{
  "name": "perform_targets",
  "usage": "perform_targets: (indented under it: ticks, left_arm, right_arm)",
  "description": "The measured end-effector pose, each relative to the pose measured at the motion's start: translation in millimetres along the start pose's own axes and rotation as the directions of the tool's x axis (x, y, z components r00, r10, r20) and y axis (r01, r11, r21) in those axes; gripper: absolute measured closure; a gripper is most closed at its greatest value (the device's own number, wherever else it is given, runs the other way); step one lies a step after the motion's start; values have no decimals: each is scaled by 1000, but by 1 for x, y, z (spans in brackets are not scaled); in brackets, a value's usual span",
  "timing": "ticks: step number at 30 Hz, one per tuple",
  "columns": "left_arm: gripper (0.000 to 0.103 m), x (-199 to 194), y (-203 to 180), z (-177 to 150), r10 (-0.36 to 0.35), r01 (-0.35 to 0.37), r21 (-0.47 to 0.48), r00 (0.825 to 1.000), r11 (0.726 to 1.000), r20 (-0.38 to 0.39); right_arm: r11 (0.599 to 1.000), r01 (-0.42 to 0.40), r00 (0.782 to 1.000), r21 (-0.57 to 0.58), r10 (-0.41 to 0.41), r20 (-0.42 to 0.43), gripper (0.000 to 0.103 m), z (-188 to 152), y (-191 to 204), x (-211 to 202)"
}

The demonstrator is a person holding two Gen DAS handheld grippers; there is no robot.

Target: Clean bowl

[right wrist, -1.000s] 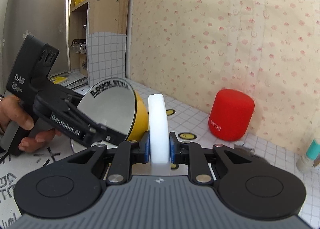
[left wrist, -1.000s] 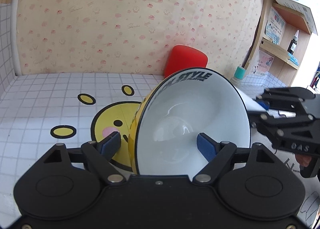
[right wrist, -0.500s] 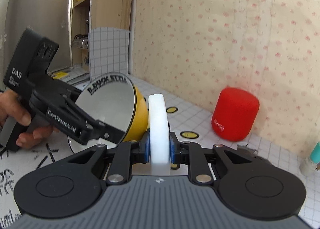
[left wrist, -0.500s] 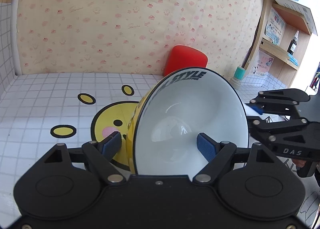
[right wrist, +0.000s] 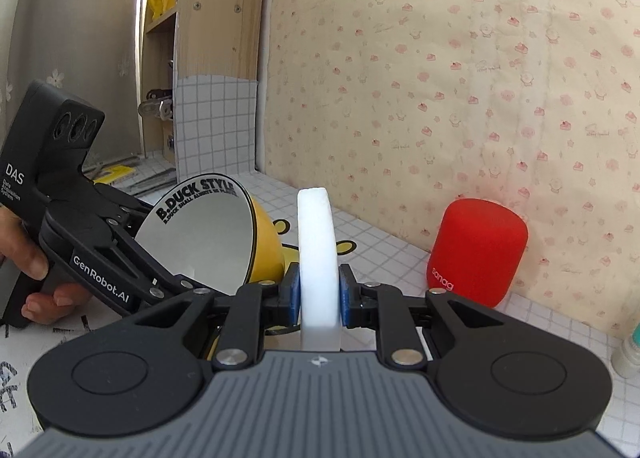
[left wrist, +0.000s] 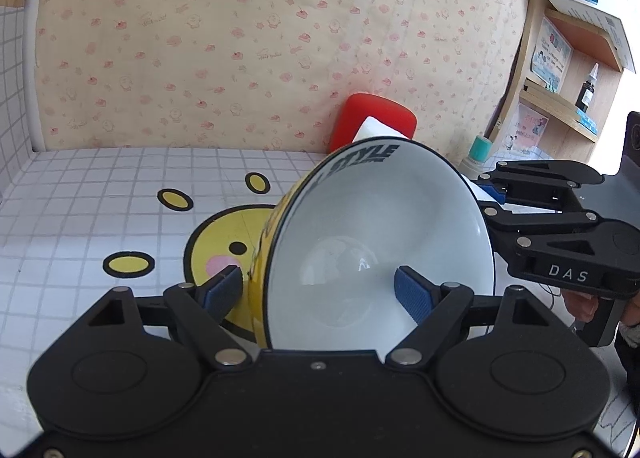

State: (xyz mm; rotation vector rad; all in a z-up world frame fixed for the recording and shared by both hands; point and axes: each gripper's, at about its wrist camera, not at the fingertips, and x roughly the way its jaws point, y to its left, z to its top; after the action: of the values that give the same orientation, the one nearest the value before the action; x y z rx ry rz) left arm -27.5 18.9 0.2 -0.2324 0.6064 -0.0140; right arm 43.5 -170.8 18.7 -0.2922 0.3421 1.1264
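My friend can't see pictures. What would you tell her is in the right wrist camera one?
The right gripper squeezes a white sponge standing on edge, right in the middle. To its left, the left gripper holds a tilted yellow bowl, white inside, with "B.DUCK STYLE" on the rim. A red speaker stands on the tiled table by flowery wallpaper.

Left gripper [left wrist: 316,286] and right gripper [right wrist: 319,292], both clamped.

One bowl [left wrist: 376,242], one sponge [right wrist: 318,258], one red speaker [right wrist: 478,250], two claws [left wrist: 320,290] [right wrist: 318,296].
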Motion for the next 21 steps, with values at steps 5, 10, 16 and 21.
perform_targets:
  ticks: [5, 10, 16, 21]
  left_arm:
    - [16, 1, 1, 2, 7, -7, -3, 1000, 1000, 8]
    - [20, 3, 3, 1, -15, 15, -16, 1000, 1000, -6]
    - [24, 3, 6, 0, -20, 20, -35, 1000, 999, -1]
    - [24, 4, 3, 0, -10, 10, -19, 1000, 1000, -6]
  right_arm:
    - [999, -28, 999, -23, 28, 15, 82, 8, -2, 6]
    - [999, -25, 999, -42, 26, 31, 82, 11, -2, 8]
    - [996, -72, 997, -60, 72, 4, 82, -2, -5, 0]
    - [992, -102, 995, -72, 100, -28, 82, -12, -8, -4]
